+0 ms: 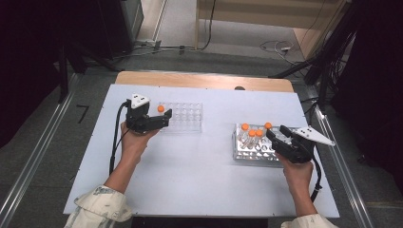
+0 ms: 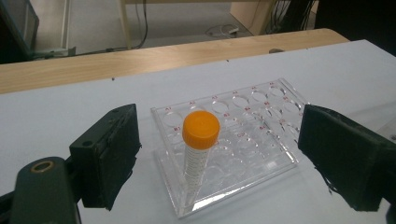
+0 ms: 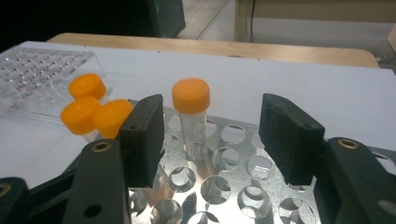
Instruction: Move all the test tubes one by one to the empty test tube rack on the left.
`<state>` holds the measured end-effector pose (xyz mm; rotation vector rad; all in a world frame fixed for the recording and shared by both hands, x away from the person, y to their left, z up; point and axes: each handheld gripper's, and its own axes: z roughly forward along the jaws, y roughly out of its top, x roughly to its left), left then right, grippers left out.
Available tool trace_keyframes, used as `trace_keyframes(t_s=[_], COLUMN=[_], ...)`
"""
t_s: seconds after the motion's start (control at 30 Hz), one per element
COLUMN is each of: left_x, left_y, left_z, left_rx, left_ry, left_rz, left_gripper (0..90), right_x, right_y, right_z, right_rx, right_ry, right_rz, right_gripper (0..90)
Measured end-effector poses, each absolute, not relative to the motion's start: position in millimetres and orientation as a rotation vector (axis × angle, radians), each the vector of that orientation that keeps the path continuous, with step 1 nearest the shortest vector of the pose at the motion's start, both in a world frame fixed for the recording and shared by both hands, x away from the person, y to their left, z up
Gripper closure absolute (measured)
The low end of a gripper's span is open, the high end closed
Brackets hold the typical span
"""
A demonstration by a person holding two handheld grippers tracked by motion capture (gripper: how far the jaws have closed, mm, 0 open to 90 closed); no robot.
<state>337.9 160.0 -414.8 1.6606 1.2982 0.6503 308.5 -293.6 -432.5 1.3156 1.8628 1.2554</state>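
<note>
Tube (image 3: 191, 119), orange-capped, clear plastic, stood upright in metal rack (image 3: 233, 186) on the surface, between the right claw (image 3: 212, 140) pads, untouched. Judged light, stiff, slippery-walled; best gripped just below the cap. Left claw (image 2: 219, 154) hung open around another tube (image 2: 200, 149) in clear rack (image 2: 261, 121).

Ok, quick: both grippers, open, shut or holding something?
Left gripper: open, jaws apart on either side of the tube in the clear rack, not touching it.
Right gripper: open, empty, a tube in the metal rack between its jaws.
</note>
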Motion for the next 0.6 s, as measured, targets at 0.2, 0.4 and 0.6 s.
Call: trace_keyframes(t_s=[0.2,0.4,0.6], left_x=[338,338,338], left_y=[159,159,158], left_z=[-416,-416,-416], left_rx=[1.668,1.669,1.669], left_ry=[1.295,1.298,1.298], left_rz=[0.646,0.646,0.645], left_gripper=[13.6,13.6,13.6], right_x=[314,318,322], right_y=[-290,-287,-286], right_z=[-440,-445,-447], right_rx=[1.322,1.33,1.357], right_ry=[1.9,1.911,1.894], right_rz=[1.227,1.195,1.191], right_gripper=[38.9,40.4,35.9])
